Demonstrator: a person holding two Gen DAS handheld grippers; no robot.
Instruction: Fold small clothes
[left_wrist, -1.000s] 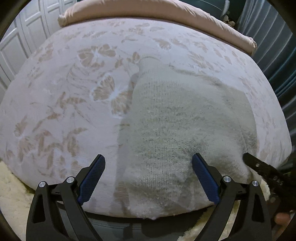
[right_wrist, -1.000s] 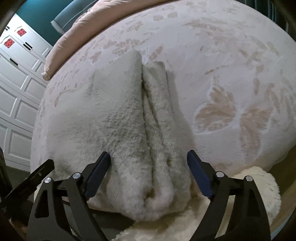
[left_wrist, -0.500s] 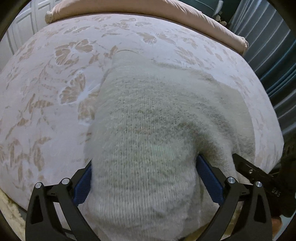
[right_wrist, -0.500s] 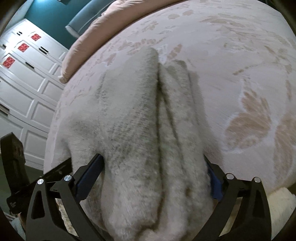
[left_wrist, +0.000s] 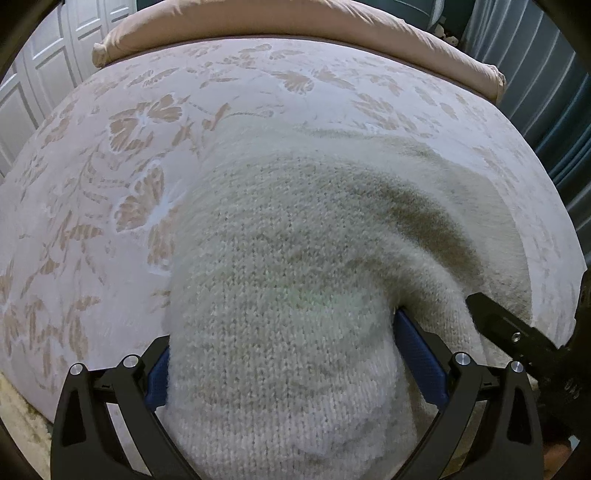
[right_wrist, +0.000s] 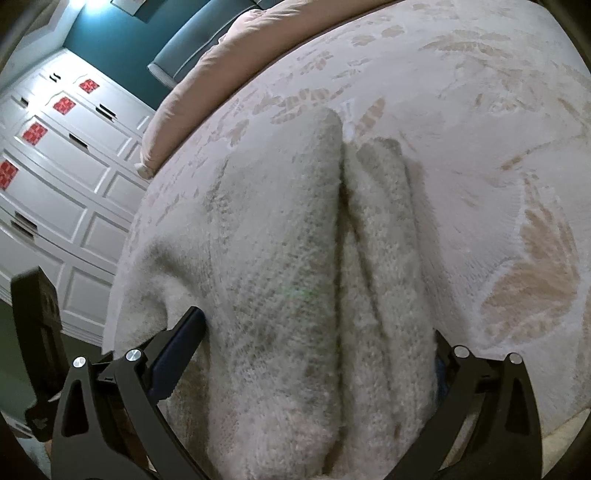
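Left wrist view: the left gripper (left_wrist: 291, 369) has its two black fingers spread wide, and the near hem of a cream knitted sweater (left_wrist: 295, 280) bulges between the blue pads (left_wrist: 419, 360), touching both; the cloth fills the gap, though whether the pads truly pinch it I cannot tell. At the right edge of this view a black finger of the right gripper (left_wrist: 509, 330) reaches into the same garment. Beyond the hem, the sweater runs away across a pale bedspread (left_wrist: 92, 221) patterned with tan flowers and leaves, a shadowed fold curving over its right side. At the far end lies a long pinkish bolster pillow (left_wrist: 295, 22), with white panelled doors (left_wrist: 40, 74) to the left.

In the right wrist view, that gripper (right_wrist: 314, 369) is likewise spread wide around a thick bunch of folded knit, the sweater (right_wrist: 280, 266) showing a deep crease down its middle. The left gripper (right_wrist: 35, 325) appears as a dark shape at the left edge. Farther off stand a white wardrobe (right_wrist: 55, 177) with red squares and a teal wall (right_wrist: 122, 40).
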